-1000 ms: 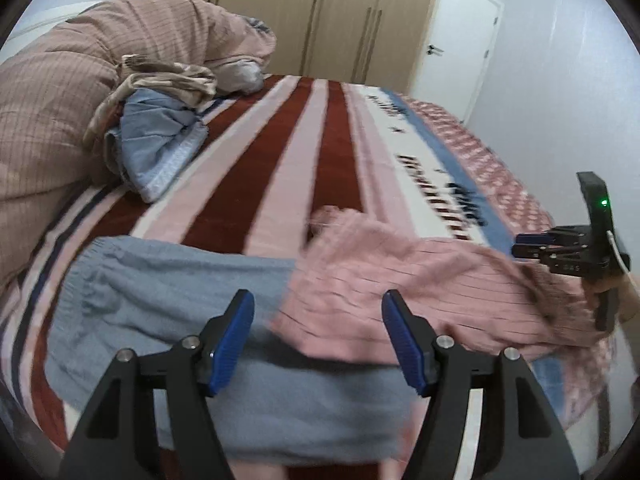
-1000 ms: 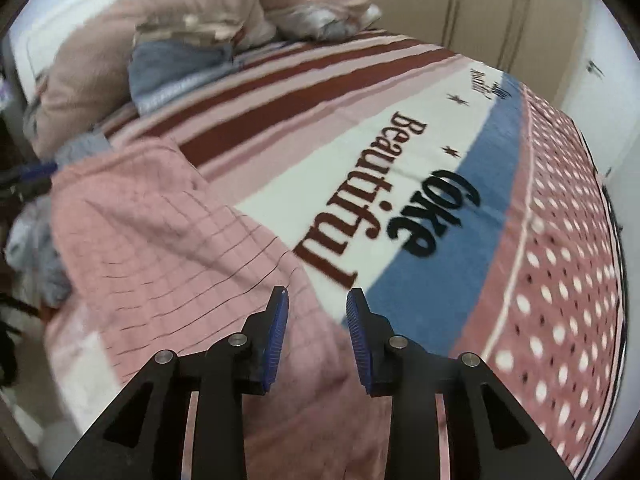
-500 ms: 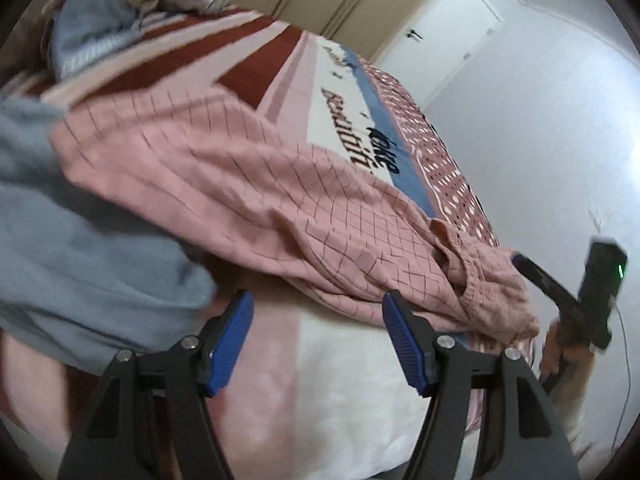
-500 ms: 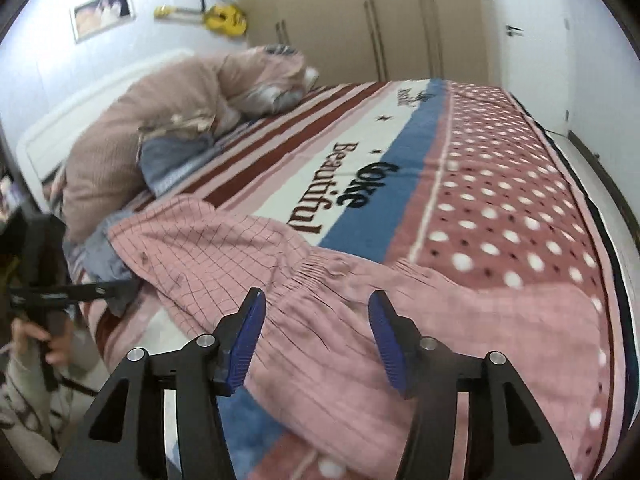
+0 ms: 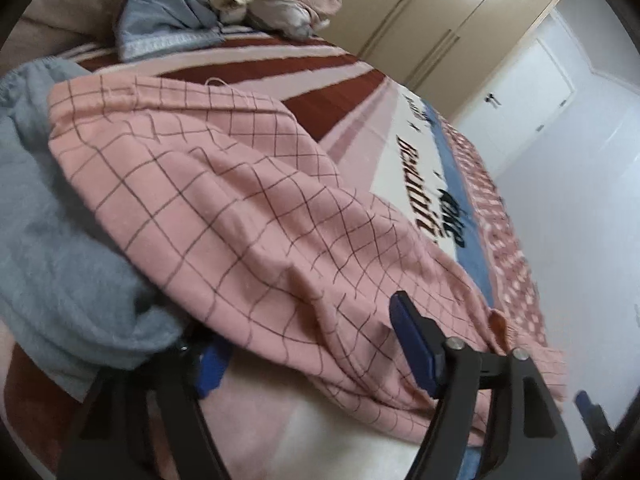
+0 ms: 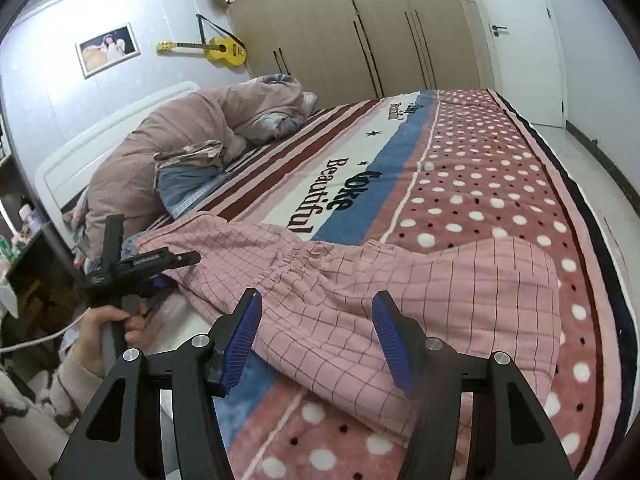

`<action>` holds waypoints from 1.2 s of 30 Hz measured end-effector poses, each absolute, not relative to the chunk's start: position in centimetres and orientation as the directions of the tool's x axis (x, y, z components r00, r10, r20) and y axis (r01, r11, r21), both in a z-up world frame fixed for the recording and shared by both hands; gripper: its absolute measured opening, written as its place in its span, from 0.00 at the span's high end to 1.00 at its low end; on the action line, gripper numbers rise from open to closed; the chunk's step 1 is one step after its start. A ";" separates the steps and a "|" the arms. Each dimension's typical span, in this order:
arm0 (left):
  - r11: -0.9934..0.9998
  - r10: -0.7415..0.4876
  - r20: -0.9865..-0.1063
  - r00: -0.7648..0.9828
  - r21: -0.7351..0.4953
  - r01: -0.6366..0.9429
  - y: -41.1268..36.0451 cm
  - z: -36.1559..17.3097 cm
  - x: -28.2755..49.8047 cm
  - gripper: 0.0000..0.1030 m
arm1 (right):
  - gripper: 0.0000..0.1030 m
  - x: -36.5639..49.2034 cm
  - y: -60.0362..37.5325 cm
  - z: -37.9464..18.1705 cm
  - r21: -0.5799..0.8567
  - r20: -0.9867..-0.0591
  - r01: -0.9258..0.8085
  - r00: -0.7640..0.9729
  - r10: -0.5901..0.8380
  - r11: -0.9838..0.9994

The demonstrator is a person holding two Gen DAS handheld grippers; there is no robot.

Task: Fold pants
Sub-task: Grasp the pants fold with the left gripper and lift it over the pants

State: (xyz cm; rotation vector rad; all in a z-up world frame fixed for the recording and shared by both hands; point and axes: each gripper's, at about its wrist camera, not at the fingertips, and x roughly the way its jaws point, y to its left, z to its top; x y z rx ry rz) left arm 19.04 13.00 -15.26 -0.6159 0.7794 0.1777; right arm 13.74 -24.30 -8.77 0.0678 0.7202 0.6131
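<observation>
While the pink checked pants [image 6: 400,280] lie spread across the near edge of the bed [image 6: 500,184], both grippers sit at that edge with their jaws apart. The right gripper [image 6: 316,340] hovers over the middle of the pants, just near of the gathered waistband; its blue pads [image 6: 390,344] stand on either side of the cloth below without pressing it. The left gripper [image 5: 316,356] is at the left end of the pants, where one leg drapes over a grey garment [image 5: 60,248]. In the left wrist view its right finger shows clear above the pink cloth, while its left finger is partly hidden under the grey fabric and the edge of the pants; whether a pad touches cloth there I cannot tell. In the right wrist view a hand [image 6: 100,328] grips its handle at the left. Far left on the bed a bundled quilt [image 6: 180,152] lies with a blue garment [image 6: 188,188] against it. A yellow guitar [image 6: 216,49] hangs on the far wall beside the wardrobe [image 6: 360,28].
</observation>
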 end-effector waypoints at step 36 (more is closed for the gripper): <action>0.968 -0.248 -0.472 0.846 -0.156 0.196 -6.7 -0.3 23.0 0.95 | 0.49 9.9 -31.1 -6.7 0.313 -0.525 -0.448 0.653 0.546 0.838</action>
